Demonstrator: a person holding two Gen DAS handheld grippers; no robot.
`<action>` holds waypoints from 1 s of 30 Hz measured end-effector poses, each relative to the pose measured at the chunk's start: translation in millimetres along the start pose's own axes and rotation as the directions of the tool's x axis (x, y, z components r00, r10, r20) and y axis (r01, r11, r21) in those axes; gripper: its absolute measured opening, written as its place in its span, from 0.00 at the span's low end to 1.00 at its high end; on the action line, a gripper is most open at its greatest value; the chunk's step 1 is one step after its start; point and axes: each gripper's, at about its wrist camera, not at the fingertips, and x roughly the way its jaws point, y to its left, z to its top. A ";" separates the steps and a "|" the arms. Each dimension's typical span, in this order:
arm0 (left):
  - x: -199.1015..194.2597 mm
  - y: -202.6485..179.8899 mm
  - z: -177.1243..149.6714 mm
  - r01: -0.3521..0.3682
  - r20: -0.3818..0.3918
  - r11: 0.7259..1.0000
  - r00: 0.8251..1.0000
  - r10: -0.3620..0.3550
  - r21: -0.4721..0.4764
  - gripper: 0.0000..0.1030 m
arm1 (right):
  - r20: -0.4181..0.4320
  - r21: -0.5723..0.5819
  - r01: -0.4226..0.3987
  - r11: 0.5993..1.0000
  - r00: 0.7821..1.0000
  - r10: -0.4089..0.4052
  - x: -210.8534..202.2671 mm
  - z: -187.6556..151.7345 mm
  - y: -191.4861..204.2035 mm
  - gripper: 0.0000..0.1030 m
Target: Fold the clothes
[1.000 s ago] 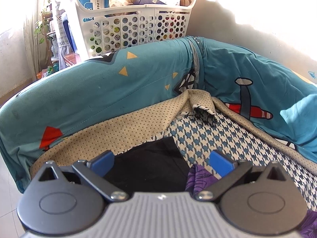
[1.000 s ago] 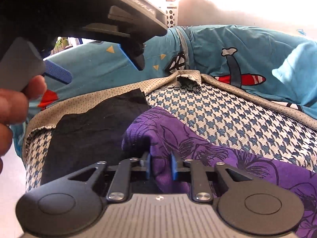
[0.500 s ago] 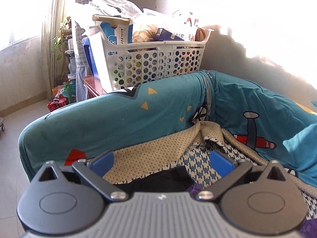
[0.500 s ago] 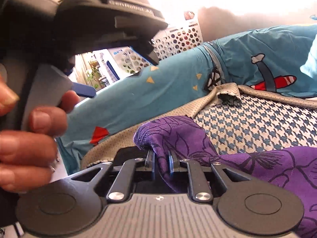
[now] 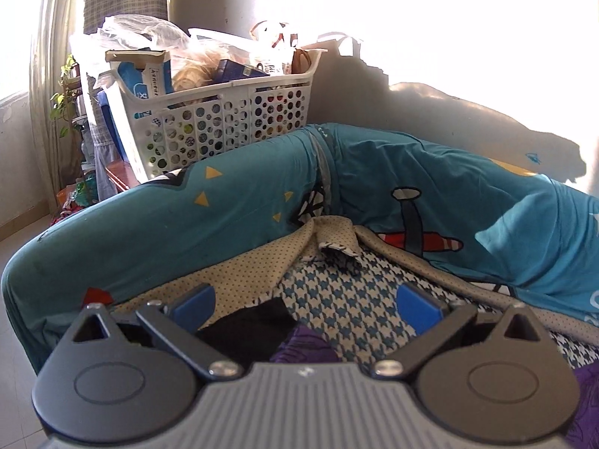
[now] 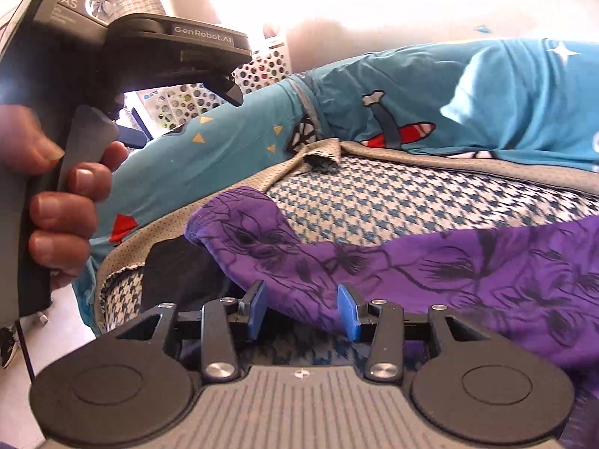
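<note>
**Purple garment slipping from the right tool**

The right tool (image 6: 301, 308) is opening; the purple garment (image 6: 411, 262) lies between its pads, unpinched, spread over the houndstooth cover (image 6: 393, 198). The left tool (image 5: 305, 305) gapes empty above a black cloth (image 5: 258, 329), mostly hidden. Beyond, a teal sheet (image 5: 187, 220), then a laundry basket (image 5: 224, 127).

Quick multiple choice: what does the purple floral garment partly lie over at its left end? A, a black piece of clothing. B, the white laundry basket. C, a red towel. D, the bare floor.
A: in the right wrist view the purple floral garment drapes with its left end over a black piece of clothing on the houndstooth seat cover.
</note>
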 end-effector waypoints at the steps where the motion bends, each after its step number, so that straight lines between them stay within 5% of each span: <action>1: -0.4 -6.0 -3.0 0.035 -0.015 0.999 0.999 -0.035 0.006 1.00 | -0.001 0.000 0.028 1.000 1.000 -0.028 -10.1 -3.9 -3.2 0.40; 6: -2.9 -37.6 -26.1 0.181 -0.085 0.982 0.981 -0.177 0.044 1.00 | -0.021 0.011 0.140 0.990 0.990 -0.140 -57.2 -27.7 -15.9 0.41; 12: -12.0 -65.4 -51.7 0.266 -0.139 0.955 0.959 -0.248 0.130 1.00 | -0.055 0.044 0.243 0.969 0.969 -0.240 -95.4 -57.3 -20.4 0.43; 23: -33.1 -64.4 -79.0 0.327 -0.189 0.929 0.937 -0.294 0.173 1.00 | -0.138 0.104 0.358 0.928 0.929 -0.343 -109.2 -85.5 -5.7 0.50; 30: -33.4 -58.9 -82.5 0.317 -0.198 0.933 0.938 -0.283 0.169 1.00 | -0.154 0.186 0.417 0.890 0.907 -0.393 -96.3 -86.6 0.2 0.51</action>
